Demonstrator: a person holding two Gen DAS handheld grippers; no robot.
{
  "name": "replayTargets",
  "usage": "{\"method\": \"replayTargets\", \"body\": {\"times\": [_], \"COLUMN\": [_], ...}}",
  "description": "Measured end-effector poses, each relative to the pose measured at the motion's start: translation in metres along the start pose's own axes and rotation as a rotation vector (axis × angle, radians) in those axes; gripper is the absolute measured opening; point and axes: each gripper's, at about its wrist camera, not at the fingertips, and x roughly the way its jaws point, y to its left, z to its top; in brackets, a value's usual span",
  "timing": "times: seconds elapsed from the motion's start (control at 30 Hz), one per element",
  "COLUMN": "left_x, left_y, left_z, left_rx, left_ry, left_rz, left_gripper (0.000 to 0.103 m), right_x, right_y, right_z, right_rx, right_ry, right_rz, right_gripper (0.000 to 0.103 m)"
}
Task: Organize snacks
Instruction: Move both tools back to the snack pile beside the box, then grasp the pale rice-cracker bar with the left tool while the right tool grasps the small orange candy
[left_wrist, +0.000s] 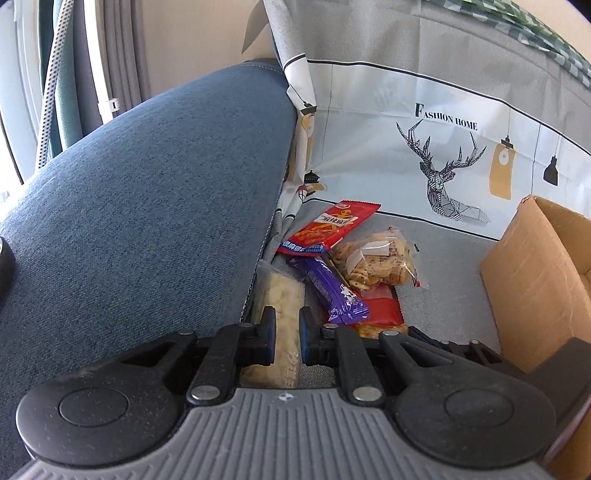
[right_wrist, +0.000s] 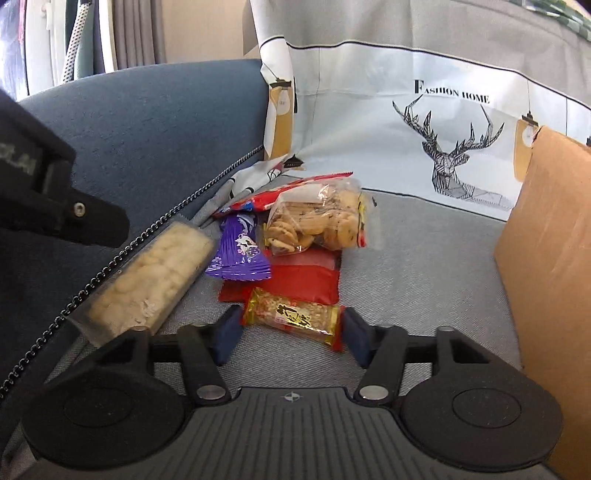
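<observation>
Picking up snacks from the sofa seat is the step in hand. The left gripper (left_wrist: 287, 332) is clamped on the clear pack of pale biscuits (left_wrist: 280, 295): the pack passes between its two fingers, and the right wrist view shows it tilted, with its near end off the seat, against the blue sofa arm (left_wrist: 147, 192).

The right gripper (right_wrist: 291, 336) stands with its jaws apart, one finger at each end of the gold-wrapped snack bar (right_wrist: 293, 314), which lies flat on the grey cover. Whether the pads touch the wrapper ends cannot be told; no grip shows.

Ahead of the right gripper lie the red packet (right_wrist: 303, 277), the purple packet (right_wrist: 240, 251), the bag of round biscuits (right_wrist: 317, 221) and, furthest, the red printed packet (right_wrist: 280, 194), overlapping one another in a loose heap.

The next move appears to call for the right jaws to close squarely on the bar; a thin, slick wrapper gripped by its ends may buckle or slip.

The cardboard box (right_wrist: 546, 240) stands to the right of both grippers, well apart from the heap. Its interior is hardly in view, so its contents cannot be told. It is the likely destination.
</observation>
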Motion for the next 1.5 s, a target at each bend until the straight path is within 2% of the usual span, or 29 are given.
{"method": "replayTargets", "body": {"times": [0.17,0.3,0.37,0.4,0.47,0.53,0.63,0.7,0.73,0.87,0.9,0.97,1.07,1.13,1.23,1.33,1.5], "left_x": [0.008,0.021,0.028,0.031,0.037,0.044,0.057,0.065,0.069,0.062,0.056,0.043,0.025,0.014,0.006,0.007,0.009], "left_y": [-0.007,-0.029,-0.044,-0.049,-0.057,-0.065,-0.073,-0.072,-0.067,-0.061,-0.058,-0.045,-0.023,-0.010,0.004,0.006,0.004], "left_z": [0.000,-0.006,-0.013,-0.016,-0.021,-0.026,-0.032,-0.034,-0.034,-0.031,-0.029,-0.022,-0.020,-0.024,-0.031,-0.036,-0.045], "left_rx": [0.034,0.192,0.287,0.319,0.368,0.415,0.474,0.479,0.451,0.402,0.363,0.242,0.037,-0.069,-0.140,-0.155,-0.133], "left_ry": [0.007,0.033,0.048,0.055,0.069,0.080,0.094,0.124,0.149,0.137,0.131,0.134,0.214,0.257,0.312,0.359,0.410], "left_rz": [0.034,0.147,0.200,0.209,0.219,0.252,0.324,0.347,0.352,0.320,0.290,0.190,0.000,-0.080,-0.125,-0.159,-0.138], "left_gripper": [0.015,0.018,0.034,0.040,0.059,0.065,0.064,0.040,0.040,0.040,0.040,0.040,0.040,0.040,0.040,0.040,0.043], "right_x": [-0.013,-0.031,-0.042,-0.048,-0.061,-0.073,-0.090,-0.099,-0.103,-0.119,-0.123,-0.128,-0.138,-0.140,-0.135,-0.128,-0.125], "right_y": [-0.014,-0.021,-0.022,-0.023,-0.025,-0.027,-0.025,-0.024,-0.023,-0.020,-0.020,-0.016,-0.012,-0.010,-0.009,-0.011,-0.012], "right_z": [-0.004,-0.010,-0.016,-0.019,-0.028,-0.039,-0.053,-0.052,-0.051,-0.050,-0.050,-0.050,-0.054,-0.057,-0.059,-0.061,-0.064], "right_rx": [0.064,0.087,0.067,0.052,0.034,0.024,-0.008,-0.009,-0.013,-0.055,-0.065,-0.099,-0.137,-0.145,-0.148,-0.126,-0.120], "right_ry": [-0.027,-0.018,-0.011,-0.008,0.004,0.029,0.072,0.101,0.112,0.140,0.147,0.159,0.165,0.169,0.179,0.199,0.196], "right_rz": [-0.077,-0.127,-0.121,-0.116,-0.104,-0.087,-0.046,-0.013,0.007,0.041,0.050,0.066,0.074,0.073,0.072,0.081,0.107], "right_gripper": [0.053,0.053,0.053,0.053,0.053,0.053,0.053,0.053,0.053,0.053,0.053,0.053,0.053,0.053,0.053,0.054,0.061]}}
